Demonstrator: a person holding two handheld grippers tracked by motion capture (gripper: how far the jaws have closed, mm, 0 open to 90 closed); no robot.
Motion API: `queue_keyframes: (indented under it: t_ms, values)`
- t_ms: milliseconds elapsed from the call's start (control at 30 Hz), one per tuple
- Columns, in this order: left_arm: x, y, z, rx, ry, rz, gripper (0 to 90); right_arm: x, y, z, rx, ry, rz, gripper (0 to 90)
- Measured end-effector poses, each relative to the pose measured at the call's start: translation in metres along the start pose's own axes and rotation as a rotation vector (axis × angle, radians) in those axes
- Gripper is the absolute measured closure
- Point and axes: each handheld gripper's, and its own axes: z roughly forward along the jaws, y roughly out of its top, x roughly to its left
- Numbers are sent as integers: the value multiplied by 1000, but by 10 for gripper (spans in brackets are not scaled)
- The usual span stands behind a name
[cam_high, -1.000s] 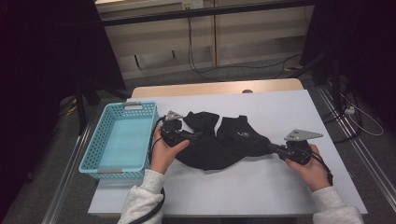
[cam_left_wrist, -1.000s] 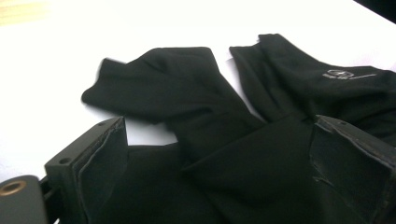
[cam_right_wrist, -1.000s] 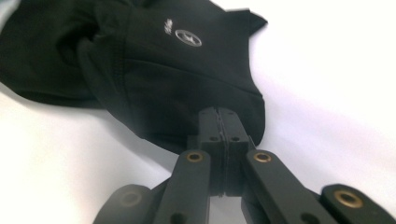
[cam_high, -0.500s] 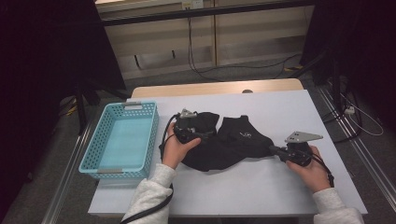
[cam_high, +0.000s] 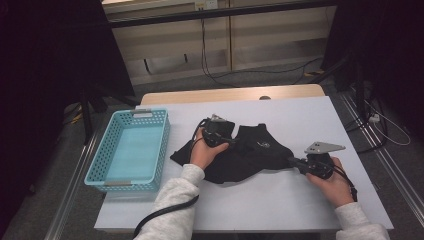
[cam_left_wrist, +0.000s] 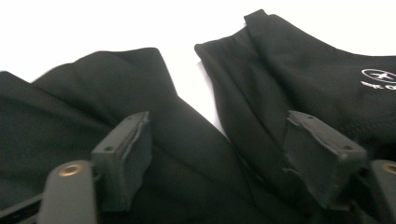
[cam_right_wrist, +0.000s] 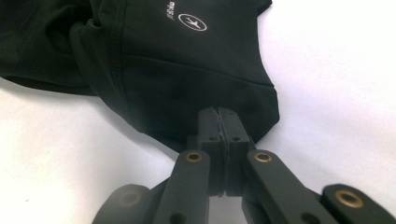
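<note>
Your right gripper (cam_right_wrist: 219, 122) pinches the edge of the black garment (cam_high: 250, 155) on the table (cam_high: 310, 115). Your left gripper (cam_left_wrist: 219, 154) is spread over its folds, jaws just closing, not pressing.

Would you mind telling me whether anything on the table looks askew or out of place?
The black garment lies crumpled and bunched on the white table rather than flat, beside the blue basket. The right gripper pinches its edge; the left gripper, jaws just closing, stands over its folds. Nothing looks spilled or damaged.
</note>
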Motion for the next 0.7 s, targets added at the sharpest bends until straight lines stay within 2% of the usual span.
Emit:
queue_keyframes:
  t_ms: [33,100,233,267,333,367,400,500,633,700]
  values:
    - [-1,0,3,-1,-4,-16,282,0,0,0,0,2,1,897]
    - [-2,0,8,10,-1,-14,293,0,0,0,3,1,2,897]
    - [-4,2,10,7,6,-31,380,0,-1,1,3,5,-1,896]
    - [-6,2,10,9,0,-37,422,1,-1,1,6,6,-2,896]
    - [-8,2,9,20,-15,-20,556,1,-1,1,6,6,-1,896]
    - [-9,3,8,34,-41,-13,608,1,-1,1,4,6,-4,896]
    - [-11,2,9,41,-44,-20,676,1,-1,1,3,5,-4,896]
    - [-11,0,8,47,-38,-34,789,1,0,1,1,2,-1,896]
    - [-7,-3,1,56,-46,-67,837,0,0,0,-20,3,4,896]
    - [-4,-5,-6,50,-35,-81,842,0,0,0,-19,3,5,896]
